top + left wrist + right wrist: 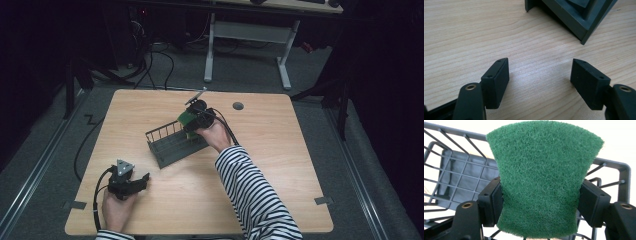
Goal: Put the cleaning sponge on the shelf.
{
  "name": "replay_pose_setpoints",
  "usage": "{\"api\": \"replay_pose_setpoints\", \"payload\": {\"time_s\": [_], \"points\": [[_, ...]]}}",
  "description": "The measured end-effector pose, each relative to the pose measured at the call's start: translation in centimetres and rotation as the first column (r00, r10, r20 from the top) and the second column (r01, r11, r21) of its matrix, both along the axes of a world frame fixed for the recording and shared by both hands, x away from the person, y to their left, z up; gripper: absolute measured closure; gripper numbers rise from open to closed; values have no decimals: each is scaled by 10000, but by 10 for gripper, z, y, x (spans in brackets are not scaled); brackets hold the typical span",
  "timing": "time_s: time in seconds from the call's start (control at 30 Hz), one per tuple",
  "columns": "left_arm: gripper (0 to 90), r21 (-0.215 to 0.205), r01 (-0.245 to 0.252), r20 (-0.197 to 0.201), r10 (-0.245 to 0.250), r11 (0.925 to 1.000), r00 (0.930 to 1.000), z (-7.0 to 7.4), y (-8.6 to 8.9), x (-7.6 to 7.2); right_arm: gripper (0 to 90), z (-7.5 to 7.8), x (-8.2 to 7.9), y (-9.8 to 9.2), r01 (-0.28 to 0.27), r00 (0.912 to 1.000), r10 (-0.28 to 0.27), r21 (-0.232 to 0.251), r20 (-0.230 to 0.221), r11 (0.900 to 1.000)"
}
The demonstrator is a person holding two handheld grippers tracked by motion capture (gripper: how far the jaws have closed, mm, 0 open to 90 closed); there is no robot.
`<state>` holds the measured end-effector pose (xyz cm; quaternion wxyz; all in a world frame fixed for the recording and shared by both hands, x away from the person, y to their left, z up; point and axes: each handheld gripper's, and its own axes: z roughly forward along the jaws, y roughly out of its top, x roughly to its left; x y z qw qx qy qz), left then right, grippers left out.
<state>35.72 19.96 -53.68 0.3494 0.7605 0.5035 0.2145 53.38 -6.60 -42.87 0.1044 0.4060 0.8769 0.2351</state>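
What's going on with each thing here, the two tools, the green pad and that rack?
Left tool: open, holding nothing, low over the table.
Right tool: shut on the pad, above the rack.
Pad: pinched at its sides, held up.
Rack: on the table, untouched by the left tool.

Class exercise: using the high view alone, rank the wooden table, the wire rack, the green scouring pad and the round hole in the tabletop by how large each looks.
1. Wooden table
2. Wire rack
3. Green scouring pad, partly hidden by the right gripper pinching it, so its full extent is unsure
4. Round hole
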Motion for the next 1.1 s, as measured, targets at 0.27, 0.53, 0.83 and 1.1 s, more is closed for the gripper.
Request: {"api": "replay_pose_setpoints", "payload": {"time_s": [0.27,0.53,0.83,1.1], "points": [[319,-8,-2,-1,2,10000,10000,0,0,0,300,-5,-1,0,-29,10000,29,-55,-35,10000],[318,-21,-2,-2,2,10000,10000,0,0,0,286,-6,-1,-1,-92,10000,92,-43,-10,9999],[320,-3,-3,3,3,10000,10000,0,0,0,230,2,-5,-10,-134,9999,135,130,-102,9998],[321,14,-2,-1,2,10000,10000,0,-1,0,209,7,-8,-22,-4,10000,6,431,-60,9991]]}}
